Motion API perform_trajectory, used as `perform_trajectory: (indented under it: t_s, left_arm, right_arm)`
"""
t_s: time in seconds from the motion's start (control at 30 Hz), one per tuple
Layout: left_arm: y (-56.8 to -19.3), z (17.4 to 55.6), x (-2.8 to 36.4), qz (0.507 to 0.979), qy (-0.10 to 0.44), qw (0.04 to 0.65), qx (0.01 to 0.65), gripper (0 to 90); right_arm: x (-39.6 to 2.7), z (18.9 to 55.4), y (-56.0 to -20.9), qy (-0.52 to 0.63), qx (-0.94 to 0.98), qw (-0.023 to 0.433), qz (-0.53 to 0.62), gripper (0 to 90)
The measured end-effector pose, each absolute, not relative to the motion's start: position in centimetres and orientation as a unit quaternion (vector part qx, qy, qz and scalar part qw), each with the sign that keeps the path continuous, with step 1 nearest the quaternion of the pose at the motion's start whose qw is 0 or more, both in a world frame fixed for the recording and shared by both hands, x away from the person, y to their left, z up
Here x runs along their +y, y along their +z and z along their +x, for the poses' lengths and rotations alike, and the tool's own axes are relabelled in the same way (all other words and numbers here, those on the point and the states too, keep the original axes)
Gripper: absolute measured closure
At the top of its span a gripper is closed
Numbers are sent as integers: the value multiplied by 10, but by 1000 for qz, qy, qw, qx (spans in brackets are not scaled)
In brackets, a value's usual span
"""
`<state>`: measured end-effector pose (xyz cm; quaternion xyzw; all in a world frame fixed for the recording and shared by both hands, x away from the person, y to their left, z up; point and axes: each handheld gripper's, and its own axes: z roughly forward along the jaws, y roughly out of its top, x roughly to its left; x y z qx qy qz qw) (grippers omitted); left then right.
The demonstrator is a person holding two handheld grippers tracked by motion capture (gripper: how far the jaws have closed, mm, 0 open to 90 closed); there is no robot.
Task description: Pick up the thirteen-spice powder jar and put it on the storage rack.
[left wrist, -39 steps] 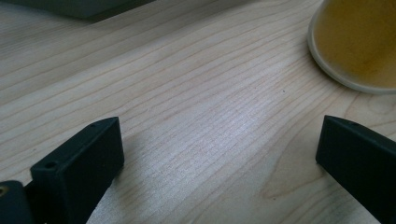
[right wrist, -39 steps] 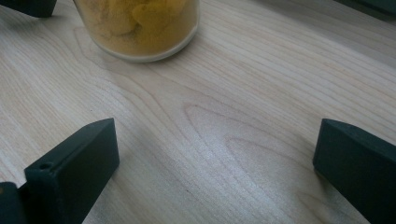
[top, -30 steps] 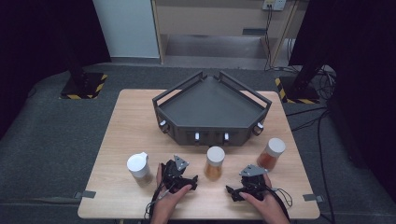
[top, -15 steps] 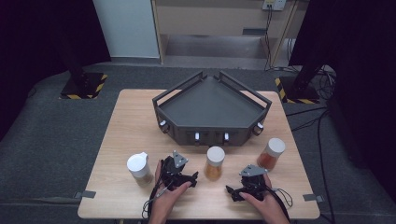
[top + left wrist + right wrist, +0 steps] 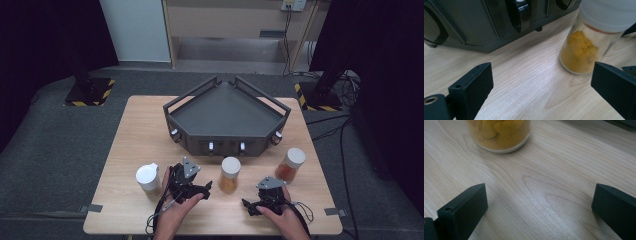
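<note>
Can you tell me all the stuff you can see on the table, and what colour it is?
table: one, light wood, under everything
tray: one, dark grey, three-cornered with rails and knobs, far middle of table
white jar: one, white lid, near left
yellow-powder jar: one, clear with white lid, near middle, between the grippers
orange-powder jar: one, clear with white lid, near right
left gripper: one, black, jaws open, nothing between them, in the person's left hand
right gripper: one, black, jaws open, nothing between them, in the right hand
</note>
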<state>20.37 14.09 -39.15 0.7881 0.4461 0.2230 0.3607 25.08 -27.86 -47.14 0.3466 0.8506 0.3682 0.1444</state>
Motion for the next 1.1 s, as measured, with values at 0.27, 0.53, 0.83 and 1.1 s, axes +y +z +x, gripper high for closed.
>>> perform_trajectory:
  t_s: [0.27,0.53,0.83,1.1]
  left_arm:
    - [-372,192,144,783,246,369,436,31]
    - [-360,187,148,779,259,371,434,29]
    - [-348,183,159,777,270,373,430,20]
    - [-342,176,173,767,278,381,436,15]
  right_arm:
    - [-279,251,-471,368,850,144,347,3]
    - [-279,251,-472,368,850,145,347,3]
    - [-278,250,-472,369,850,144,348,4]
    - [-279,250,-472,369,850,144,348,4]
